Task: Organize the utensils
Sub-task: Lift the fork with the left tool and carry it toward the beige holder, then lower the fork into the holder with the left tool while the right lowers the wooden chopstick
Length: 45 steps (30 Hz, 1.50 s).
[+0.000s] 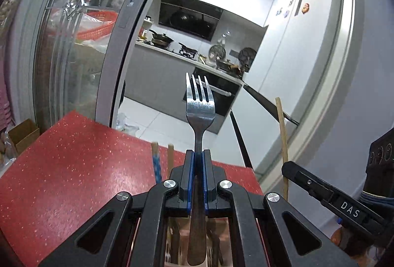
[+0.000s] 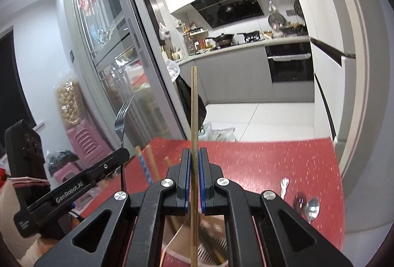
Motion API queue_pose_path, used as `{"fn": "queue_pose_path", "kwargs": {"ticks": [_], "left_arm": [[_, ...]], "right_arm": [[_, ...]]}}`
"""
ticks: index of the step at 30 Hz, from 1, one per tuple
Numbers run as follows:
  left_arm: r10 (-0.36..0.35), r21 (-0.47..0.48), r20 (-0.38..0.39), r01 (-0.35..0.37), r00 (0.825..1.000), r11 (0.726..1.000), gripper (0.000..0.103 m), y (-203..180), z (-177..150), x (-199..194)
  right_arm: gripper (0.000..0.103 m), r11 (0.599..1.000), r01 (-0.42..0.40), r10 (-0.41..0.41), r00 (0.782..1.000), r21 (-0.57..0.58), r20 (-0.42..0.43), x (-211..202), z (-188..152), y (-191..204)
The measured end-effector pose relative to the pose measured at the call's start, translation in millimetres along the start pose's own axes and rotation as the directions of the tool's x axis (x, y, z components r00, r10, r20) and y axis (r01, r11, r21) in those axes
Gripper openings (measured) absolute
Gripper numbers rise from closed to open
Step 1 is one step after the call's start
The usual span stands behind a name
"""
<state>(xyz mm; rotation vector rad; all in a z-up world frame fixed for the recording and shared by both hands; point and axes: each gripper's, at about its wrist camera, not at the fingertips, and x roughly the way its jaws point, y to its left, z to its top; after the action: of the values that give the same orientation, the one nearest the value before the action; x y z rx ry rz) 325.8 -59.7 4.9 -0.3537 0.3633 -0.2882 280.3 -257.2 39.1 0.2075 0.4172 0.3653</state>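
Observation:
My left gripper [image 1: 198,153] is shut on a steel fork [image 1: 199,104], tines up, held above the red table [image 1: 73,168]. My right gripper [image 2: 194,151] is shut on a single wooden chopstick [image 2: 194,104], held upright. The chopstick also shows at the right of the left wrist view [image 1: 282,133], and the fork at the left of the right wrist view [image 2: 122,116]. More chopsticks [image 2: 147,163] stand in a holder below both grippers, one with a blue pattern [image 1: 156,163]. Spoons [image 2: 311,209] lie on the table at the right.
A utensil holder [image 2: 211,249] sits below the grippers, mostly hidden. A glass sliding door [image 1: 81,45] stands left. The kitchen with stove and oven [image 2: 290,62] lies beyond the table's far edge. Pink stools [image 2: 83,143] stand at the left.

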Motion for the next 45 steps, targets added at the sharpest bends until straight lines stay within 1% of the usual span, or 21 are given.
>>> {"fn": "queue_pose_path", "kwargs": {"ticks": [6,11,14,20,25,29,33,37,45], "left_arm": [[0.019,-0.006,0.039,-0.018,0.999,1.0,0.031,9,-10,15],[0.043,-0.001,0.045,-0.043,0.998,0.999,0.031,16,-23,20],[0.059,0.005,0.049,-0.059,0.997,0.998,0.031,20,-34,19],[0.083,0.07,0.021,-0.085,0.996,0.994,0.031,15,-53,18],[0.12,0.093,-0.026,-0.117,0.992,0.989,0.031,17,-66,19],[0.133,0.105,-0.05,-0.128,0.99,0.986,0.031,18,-70,16],[0.147,0.12,-0.065,-0.138,0.987,0.983,0.031,18,-73,12],[0.151,0.107,-0.079,-0.142,0.985,0.984,0.031,20,-73,9],[0.162,0.106,-0.091,-0.152,0.983,0.983,0.031,18,-72,0]], "right_arm": [[0.007,0.996,0.041,-0.039,0.999,-0.073,0.037,30,-2,6],[0.006,0.985,0.077,-0.072,0.997,-0.153,0.037,51,-18,9],[0.007,0.981,0.084,-0.079,0.996,-0.173,0.037,55,-28,7],[0.006,0.972,0.098,-0.096,0.995,-0.214,0.023,52,-50,8],[0.006,0.969,0.097,-0.102,0.995,-0.226,-0.011,48,-64,7],[0.007,0.971,0.084,-0.094,0.995,-0.222,-0.033,43,-69,6],[0.006,0.971,0.072,-0.088,0.994,-0.229,-0.06,41,-75,10],[0.007,0.969,0.066,-0.089,0.992,-0.238,-0.085,38,-78,12],[0.008,0.978,0.052,-0.081,0.987,-0.2,-0.139,37,-74,9]]}}
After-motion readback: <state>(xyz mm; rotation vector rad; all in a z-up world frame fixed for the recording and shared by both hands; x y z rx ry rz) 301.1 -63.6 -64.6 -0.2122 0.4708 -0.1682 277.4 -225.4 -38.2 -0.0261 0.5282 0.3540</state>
